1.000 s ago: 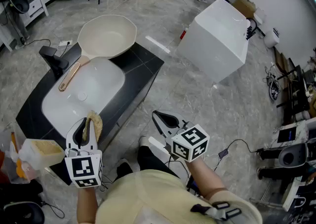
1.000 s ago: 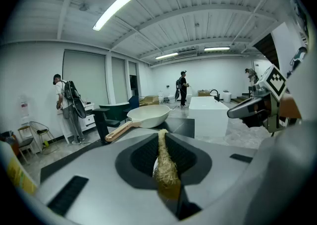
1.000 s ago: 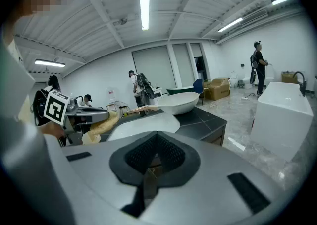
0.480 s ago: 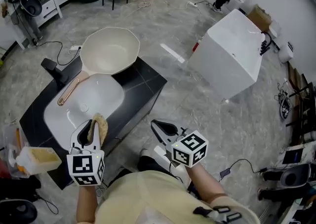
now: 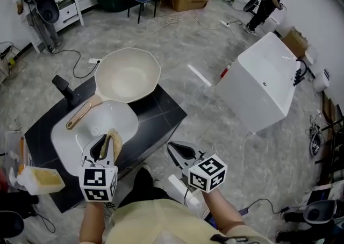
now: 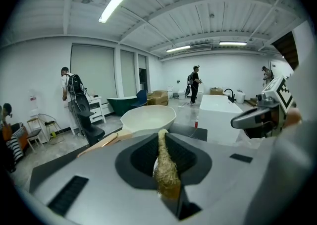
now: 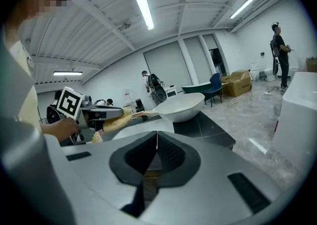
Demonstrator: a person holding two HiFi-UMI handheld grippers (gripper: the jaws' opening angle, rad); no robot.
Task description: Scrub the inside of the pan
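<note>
Cream faceted pan [image 5: 128, 73] sits on the black counter [image 5: 161, 109] beyond the white basin [image 5: 67, 143], untouched; left gripper [image 5: 105, 142], pinching a tan fibrous scrubber [image 5: 114, 141], has edged closer, right gripper [image 5: 174, 149] pressed together, empty, so scrubbing looks imminent.

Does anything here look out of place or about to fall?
The cream pan sits at the far corner of the black counter, its bowl apparently overhanging the edge, handle pointing toward the white basin. Nothing looks spilled or broken.
</note>
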